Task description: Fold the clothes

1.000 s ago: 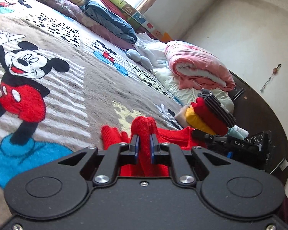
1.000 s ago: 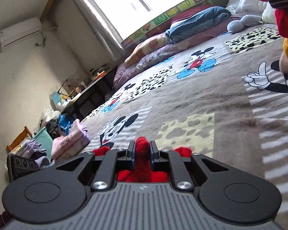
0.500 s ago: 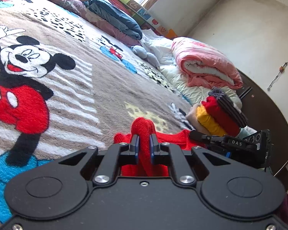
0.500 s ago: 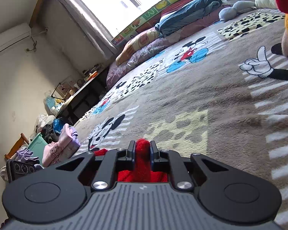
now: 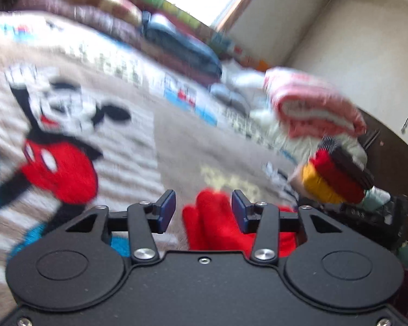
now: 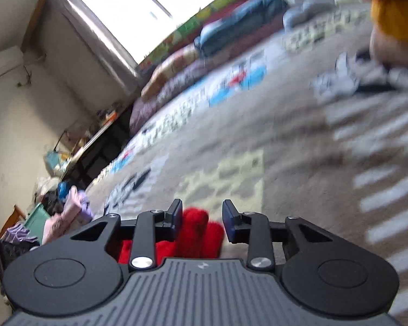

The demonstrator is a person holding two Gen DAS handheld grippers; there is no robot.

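A red knitted garment (image 5: 215, 220) lies on the cartoon-mouse blanket (image 5: 155, 146), bunched between the spread blue-padded fingers of my left gripper (image 5: 203, 209), which stands open and no longer pinches it. In the right wrist view the same red garment (image 6: 195, 231) sits between the parted fingers of my right gripper (image 6: 201, 218), also open. The other hand-held gripper (image 5: 367, 217) shows dark at the right of the left wrist view. Both views are motion-blurred.
A stack of folded clothes (image 5: 337, 174), yellow, red and dark striped, stands on the bed to the right, seen large as folded clothes (image 6: 394, 19) in the right wrist view. A rolled pink quilt (image 5: 312, 106) and blue bedding (image 5: 185, 51) lie further back. Clothes in a green bin (image 6: 40, 217) sit off the bed.
Both grippers were shut on folds of the red garment; now both have opened and let it go. The views have shifted and blurred with motion.
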